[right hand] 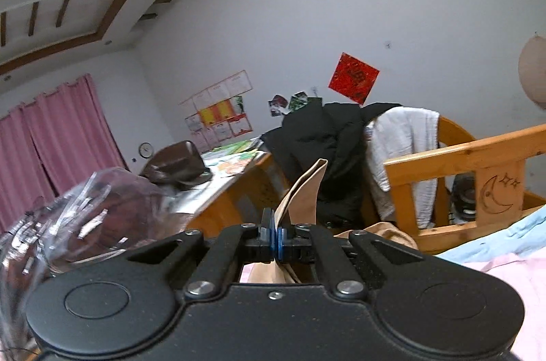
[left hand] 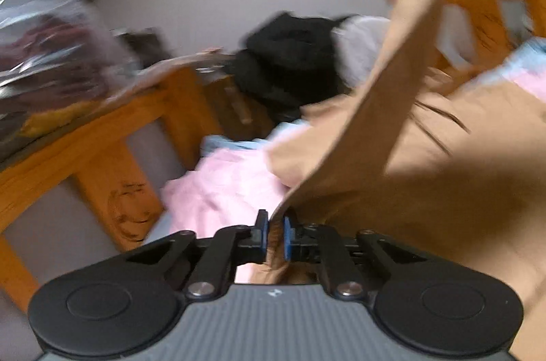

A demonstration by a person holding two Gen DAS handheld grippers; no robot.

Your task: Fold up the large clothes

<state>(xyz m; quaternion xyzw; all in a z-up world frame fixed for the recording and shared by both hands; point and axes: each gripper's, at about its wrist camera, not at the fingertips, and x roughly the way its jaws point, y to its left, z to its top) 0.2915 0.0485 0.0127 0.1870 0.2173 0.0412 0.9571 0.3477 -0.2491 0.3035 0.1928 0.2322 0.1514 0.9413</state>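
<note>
A large tan garment (left hand: 426,135) lies over the pink and blue bedding (left hand: 221,190) and rises in a long strip to the top right of the left wrist view. My left gripper (left hand: 274,234) is shut on the garment's edge, held above the bed. My right gripper (right hand: 275,238) is shut on another part of the same tan garment (right hand: 303,190), which sticks up between the blue pads and hangs below them. More of the garment bunches near the bed rail in the right wrist view. The left wrist view is blurred.
A wooden bed rail (right hand: 471,156) with a carved moon runs at the right. Black clothes (right hand: 317,139) and a white towel (right hand: 402,135) hang over the headboard. A clear plastic bag (right hand: 85,217) sits left, beside a wooden desk (right hand: 218,207) with papers. Pink curtains (right hand: 51,139) hang far left.
</note>
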